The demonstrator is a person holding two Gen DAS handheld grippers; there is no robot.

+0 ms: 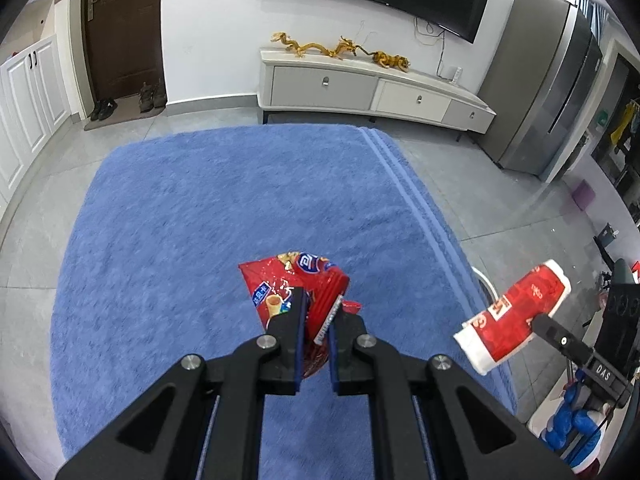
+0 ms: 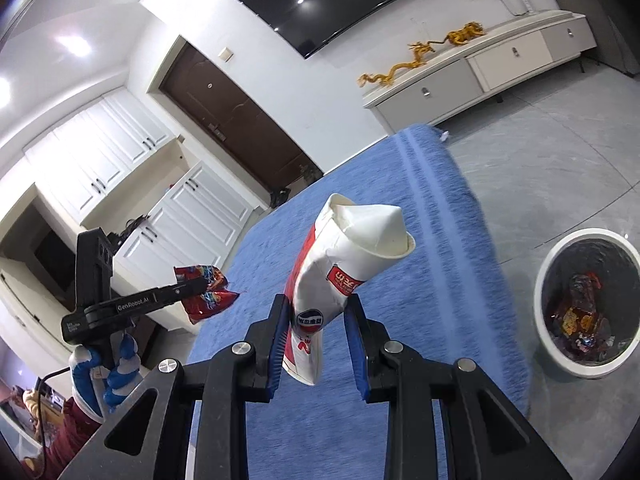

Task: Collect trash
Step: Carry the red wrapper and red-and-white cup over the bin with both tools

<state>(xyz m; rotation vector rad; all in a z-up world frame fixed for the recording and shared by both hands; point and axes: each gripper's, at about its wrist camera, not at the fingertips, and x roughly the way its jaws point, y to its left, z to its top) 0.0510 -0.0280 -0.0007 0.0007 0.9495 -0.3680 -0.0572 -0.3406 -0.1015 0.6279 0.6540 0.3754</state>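
While your right gripper (image 2: 316,336) pinches the crushed red-and-white paper cup (image 2: 344,276) low on its body, with the flattened rim leaning toward the waste bin (image 2: 552,276) on the grey floor just off the edge of the blue towel (image 2: 440,208), carry it over the bin's mouth and part the jaws only once the whole cup hangs inside the rim, because a light, lopsided cup probably tumbles sideways as it falls. Your left gripper (image 1: 316,320) is clamped on the red snack wrapper (image 1: 296,280) above the towel; keep it squeezed and well apart from the right one until the mouth is free, then bring it across.
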